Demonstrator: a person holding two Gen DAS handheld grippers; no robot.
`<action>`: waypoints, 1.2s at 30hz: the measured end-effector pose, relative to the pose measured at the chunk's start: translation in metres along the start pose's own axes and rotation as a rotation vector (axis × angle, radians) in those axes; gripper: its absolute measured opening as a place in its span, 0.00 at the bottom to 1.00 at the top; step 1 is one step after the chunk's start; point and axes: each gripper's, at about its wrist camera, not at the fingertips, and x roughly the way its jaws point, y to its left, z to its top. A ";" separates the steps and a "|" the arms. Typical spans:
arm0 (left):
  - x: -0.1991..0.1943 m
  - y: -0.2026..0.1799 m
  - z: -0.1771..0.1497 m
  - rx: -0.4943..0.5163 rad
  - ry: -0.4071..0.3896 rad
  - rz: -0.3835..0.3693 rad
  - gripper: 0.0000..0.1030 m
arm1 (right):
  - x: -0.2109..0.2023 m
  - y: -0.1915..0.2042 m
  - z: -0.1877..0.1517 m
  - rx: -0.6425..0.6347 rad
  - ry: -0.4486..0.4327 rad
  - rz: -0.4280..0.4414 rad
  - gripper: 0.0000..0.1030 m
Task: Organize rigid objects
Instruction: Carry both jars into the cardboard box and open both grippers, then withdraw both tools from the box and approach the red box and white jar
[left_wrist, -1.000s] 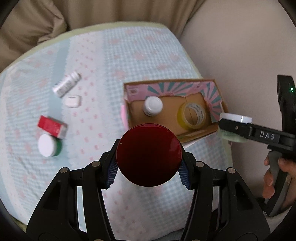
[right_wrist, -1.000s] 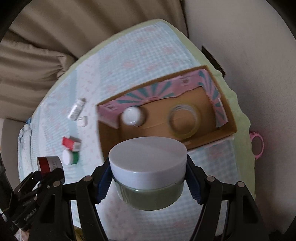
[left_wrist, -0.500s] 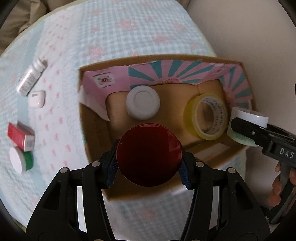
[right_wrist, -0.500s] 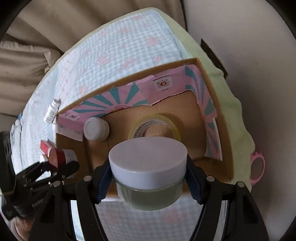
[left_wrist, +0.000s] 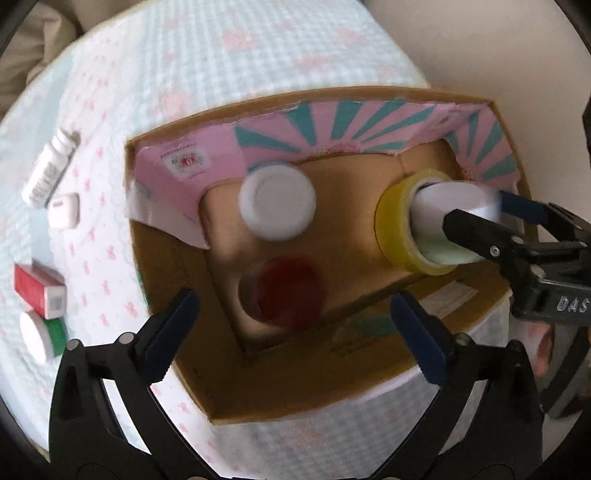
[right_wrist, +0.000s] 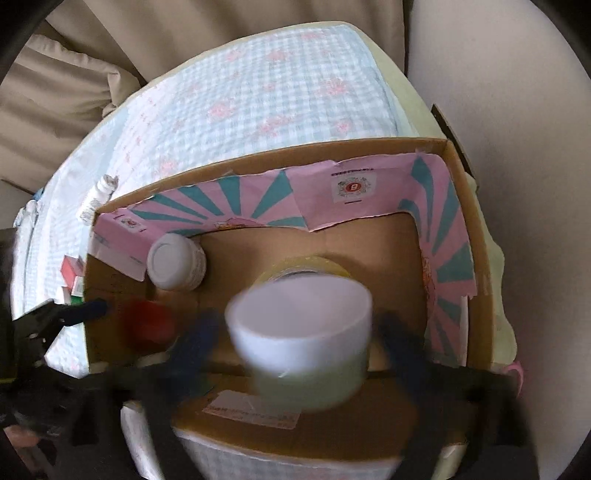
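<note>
Over cardboard box (left_wrist: 221, 376) both tongs just sprang open, red-lid jar (left_wrist: 286, 291) & white-lid jar (right_wrist: 303, 328) freed

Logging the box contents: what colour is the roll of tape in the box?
Yellow. The roll of tape shows best in the left wrist view, in the cardboard box.

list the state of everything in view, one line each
left gripper: open, jaws just opened, nothing between them
right gripper: open, jaws just opened, jar between but free
red-lidded jar: released in the box, blurred
white-lidded green jar: released over the tape roll
tape roll: in the box
white bottle: upright in the box, capped
cardboard box: open
</note>
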 end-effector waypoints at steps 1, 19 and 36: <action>-0.001 -0.001 -0.002 0.008 -0.002 0.002 1.00 | -0.003 -0.002 -0.001 0.006 -0.012 0.011 1.00; -0.024 0.007 -0.013 -0.010 -0.063 0.023 1.00 | -0.031 0.002 -0.012 0.044 -0.046 -0.022 1.00; -0.139 0.046 -0.057 -0.078 -0.210 0.044 1.00 | -0.099 0.049 -0.024 0.076 -0.111 -0.053 1.00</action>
